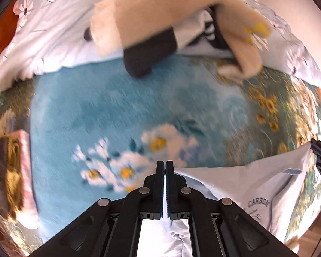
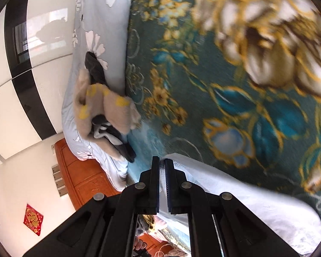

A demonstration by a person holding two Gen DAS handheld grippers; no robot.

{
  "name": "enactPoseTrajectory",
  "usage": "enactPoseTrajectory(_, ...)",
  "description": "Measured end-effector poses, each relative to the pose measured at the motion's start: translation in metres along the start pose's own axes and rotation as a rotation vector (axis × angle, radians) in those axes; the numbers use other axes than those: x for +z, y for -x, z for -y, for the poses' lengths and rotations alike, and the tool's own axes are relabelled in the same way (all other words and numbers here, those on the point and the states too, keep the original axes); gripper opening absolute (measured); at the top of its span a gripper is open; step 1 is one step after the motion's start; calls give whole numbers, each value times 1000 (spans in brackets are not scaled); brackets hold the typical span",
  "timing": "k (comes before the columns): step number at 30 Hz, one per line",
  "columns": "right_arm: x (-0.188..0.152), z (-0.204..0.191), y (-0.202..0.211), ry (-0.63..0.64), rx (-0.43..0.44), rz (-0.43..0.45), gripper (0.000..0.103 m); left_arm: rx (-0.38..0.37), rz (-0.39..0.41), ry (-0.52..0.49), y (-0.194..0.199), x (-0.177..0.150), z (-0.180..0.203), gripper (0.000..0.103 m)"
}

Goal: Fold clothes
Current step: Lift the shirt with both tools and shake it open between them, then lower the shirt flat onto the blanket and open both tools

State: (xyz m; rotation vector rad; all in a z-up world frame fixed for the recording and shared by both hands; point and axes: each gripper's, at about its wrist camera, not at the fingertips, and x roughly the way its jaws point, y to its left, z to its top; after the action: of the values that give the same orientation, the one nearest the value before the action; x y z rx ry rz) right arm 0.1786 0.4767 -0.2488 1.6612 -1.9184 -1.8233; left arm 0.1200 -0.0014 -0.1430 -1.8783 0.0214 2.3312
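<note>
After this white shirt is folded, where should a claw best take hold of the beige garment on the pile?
Probably the beige garment's loose sleeve end, approached from the teal blanket side: it droops off the pile toward that side, free of the dark clothes beneath.

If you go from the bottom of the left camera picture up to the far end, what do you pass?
Left gripper → white T-shirt → blue flowery blanket → beige and dark clothes pile → pale duvet.

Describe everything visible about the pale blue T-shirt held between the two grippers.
The pale blue T-shirt looks like thin, soft cotton, with a small dark "CARBON" print. It hangs stretched and creased above the floral blanket, one edge pinched in the left gripper, another in the right gripper. Its lower part is out of view.
</note>
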Motion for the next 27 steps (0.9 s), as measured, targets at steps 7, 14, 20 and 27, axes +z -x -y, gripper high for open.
enactPoseTrajectory(7, 23, -25, -31, 11, -16, -26, 8, 75, -75, 77, -29, 32, -15, 3)
enactPoseTrajectory(14, 3, -30, -22, 77, -35, -56, 37, 0, -130, 140, -21, 4, -18, 18)
enactPoseTrajectory(20, -54, 17, 41, 188, -297, 54, 40, -136, -101, 276, 17, -59, -23, 31)
enactPoseTrajectory(27, -134, 141, 109, -5, -505, 126, 40, -205, -122, 392, 52, -135, -30, 33)
